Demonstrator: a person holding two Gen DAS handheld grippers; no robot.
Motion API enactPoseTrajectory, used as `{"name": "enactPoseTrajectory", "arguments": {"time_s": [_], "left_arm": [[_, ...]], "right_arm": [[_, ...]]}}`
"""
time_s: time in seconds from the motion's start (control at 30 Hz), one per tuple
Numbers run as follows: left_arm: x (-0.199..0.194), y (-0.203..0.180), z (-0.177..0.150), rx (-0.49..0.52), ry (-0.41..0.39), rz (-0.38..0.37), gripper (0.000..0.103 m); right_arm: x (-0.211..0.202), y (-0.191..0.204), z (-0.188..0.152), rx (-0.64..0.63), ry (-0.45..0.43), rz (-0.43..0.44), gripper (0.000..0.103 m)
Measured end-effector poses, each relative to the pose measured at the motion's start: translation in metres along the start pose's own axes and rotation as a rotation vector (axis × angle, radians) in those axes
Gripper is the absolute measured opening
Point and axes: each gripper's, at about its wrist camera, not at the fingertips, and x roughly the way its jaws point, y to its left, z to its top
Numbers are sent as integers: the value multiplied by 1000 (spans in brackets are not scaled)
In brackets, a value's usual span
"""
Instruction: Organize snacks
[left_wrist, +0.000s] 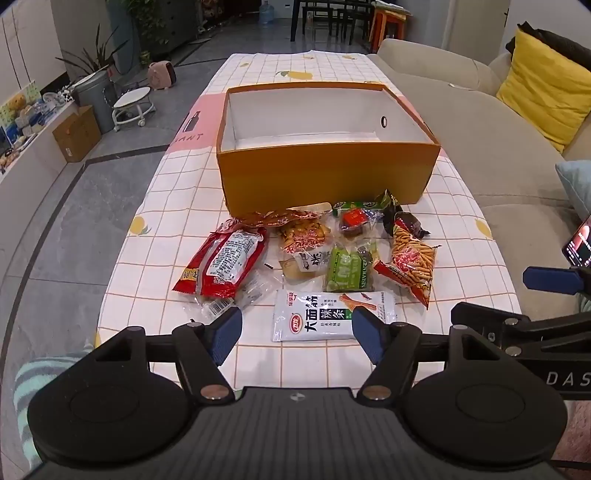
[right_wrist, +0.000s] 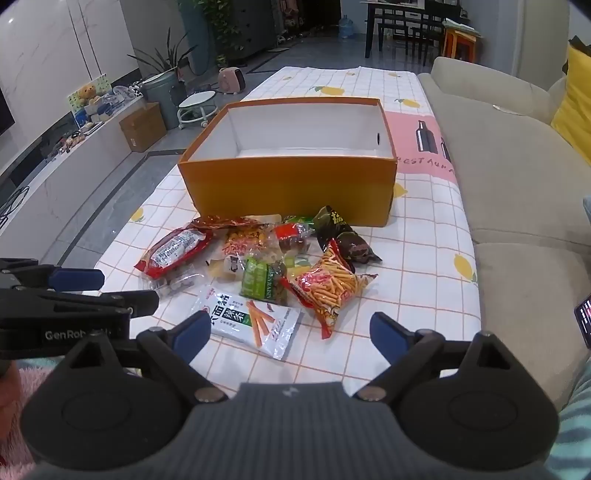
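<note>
Both grippers, left gripper and right gripper, apart, empty, over table's near edge; white packet nearest; orange box beyond snack pile.

A long table under a white grid-patterned cloth with lemon prints carries an open orange cardboard box at its middle; a cluster of crinkly plastic snack packets lies toward its near edge.

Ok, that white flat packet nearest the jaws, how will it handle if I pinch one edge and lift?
The white flat packet lies nearly flush on the tablecloth, so it is probably thin and light and likely to droop from a one-edge pinch. Its glossy film looks slick, so it may slide rather than lift. The left gripper, jaws open, already straddles its near edge.
</note>
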Motion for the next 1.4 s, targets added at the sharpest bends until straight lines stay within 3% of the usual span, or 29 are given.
{"name": "enactPoseTrajectory", "arguments": {"time_s": [0.03,0.13,0.17,1.4], "left_arm": [[-2,9,-3,-41,-25,-25,80],[-7,11,-10,-40,-25,-29,80],[-3,13,0,-52,13,-26,80],[3,13,1,-75,27,-24,79]], "right_arm": [[0,-1,1,1,0,0,91],[0,-1,2,1,7,2,92],[0,-2,2,1,6,2,92],[7,4,-1,-10,32,8,92]]}}
